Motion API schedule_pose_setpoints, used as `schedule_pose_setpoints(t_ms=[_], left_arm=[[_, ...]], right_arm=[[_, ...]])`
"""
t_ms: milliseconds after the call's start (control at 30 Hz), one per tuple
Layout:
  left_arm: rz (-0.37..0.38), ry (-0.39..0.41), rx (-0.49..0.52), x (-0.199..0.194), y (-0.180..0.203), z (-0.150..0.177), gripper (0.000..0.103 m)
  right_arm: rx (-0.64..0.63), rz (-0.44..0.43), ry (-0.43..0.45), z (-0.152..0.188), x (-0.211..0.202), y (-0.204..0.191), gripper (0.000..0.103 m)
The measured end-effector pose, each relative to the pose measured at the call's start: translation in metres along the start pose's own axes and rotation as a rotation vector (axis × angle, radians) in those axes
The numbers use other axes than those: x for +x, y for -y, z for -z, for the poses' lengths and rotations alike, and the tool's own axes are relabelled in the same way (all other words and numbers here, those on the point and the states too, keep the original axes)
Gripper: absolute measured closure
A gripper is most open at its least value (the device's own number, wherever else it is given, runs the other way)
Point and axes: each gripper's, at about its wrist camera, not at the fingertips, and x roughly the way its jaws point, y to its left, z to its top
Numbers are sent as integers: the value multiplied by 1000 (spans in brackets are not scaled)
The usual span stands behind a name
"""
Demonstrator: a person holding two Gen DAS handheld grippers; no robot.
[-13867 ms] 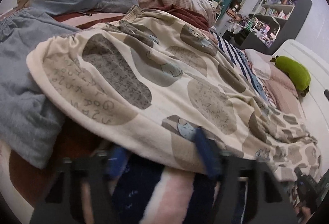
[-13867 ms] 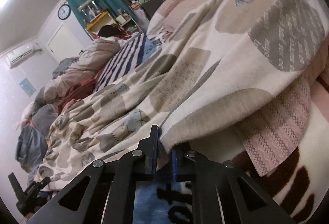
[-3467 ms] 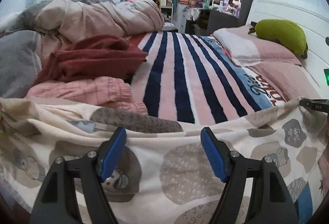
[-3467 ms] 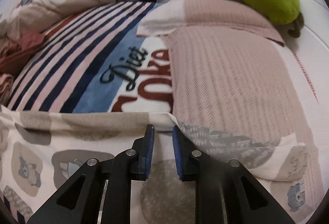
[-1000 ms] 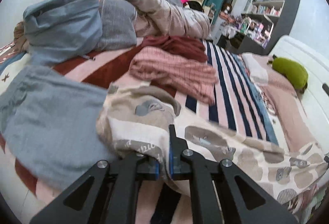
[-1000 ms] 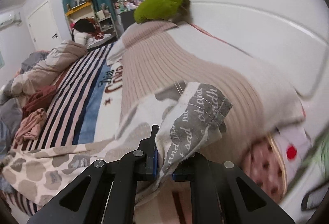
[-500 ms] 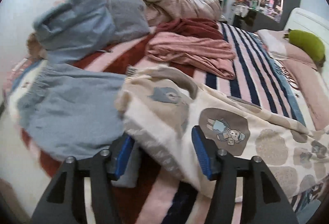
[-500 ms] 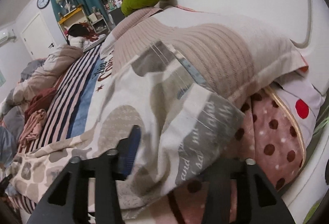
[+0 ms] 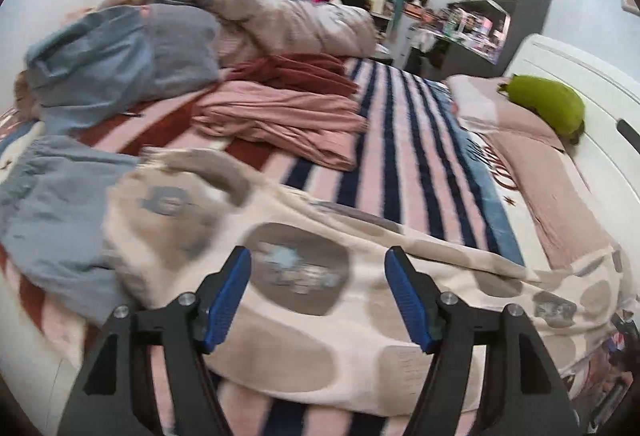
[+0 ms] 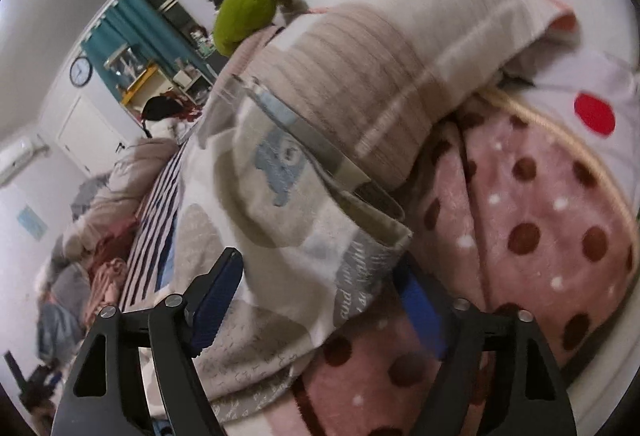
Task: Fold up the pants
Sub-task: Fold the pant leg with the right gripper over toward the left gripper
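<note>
Left gripper (image 9: pixel 318 296): jaws spread wide and holding nothing, poised over the waist end of the pants (image 9: pixel 360 300), one blue pad to either side of a grey patch.
Right gripper (image 10: pixel 320 312): jaws also wide apart and empty, straddling the leg hem (image 10: pixel 360 276); contact with the cloth is unclear.
Pants: cream fleece-like fabric with grey patches and small blue bears, stretched lengthwise across the near edge of the striped blanket (image 9: pixel 404 156), waist just beside a blue-grey garment (image 9: pixel 52 204), hem resting against the beige pillow (image 10: pixel 360 76) and dotted pink blanket (image 10: pixel 540 216).
Handling, as a judgement: light, soft and limp, thick enough to bunch; it likely sags between two grips and drags on the plush blanket instead of sliding.
Where to grip: the doubled hem and the gathered waistband, the firmest edges, with a deep pinch through both layers.
Farther back: pink garment (image 9: pixel 288 120), maroon garment (image 9: pixel 292 70), green plush toy (image 9: pixel 548 108).
</note>
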Motion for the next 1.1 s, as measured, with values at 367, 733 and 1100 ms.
schedule_pose_setpoints(t_ms=[367,733,1100], left_arm=[[54,-2,-2,4,35,8,37],[110,20,56,-18,24,12,37],[174,40,39,-33,-10,20,37]], right_arm=[[-123,-131,35,0,15,5,82],[-255,-131,142,12,-26,-61,100],[-343,-200,148,17,-47,-138,100]])
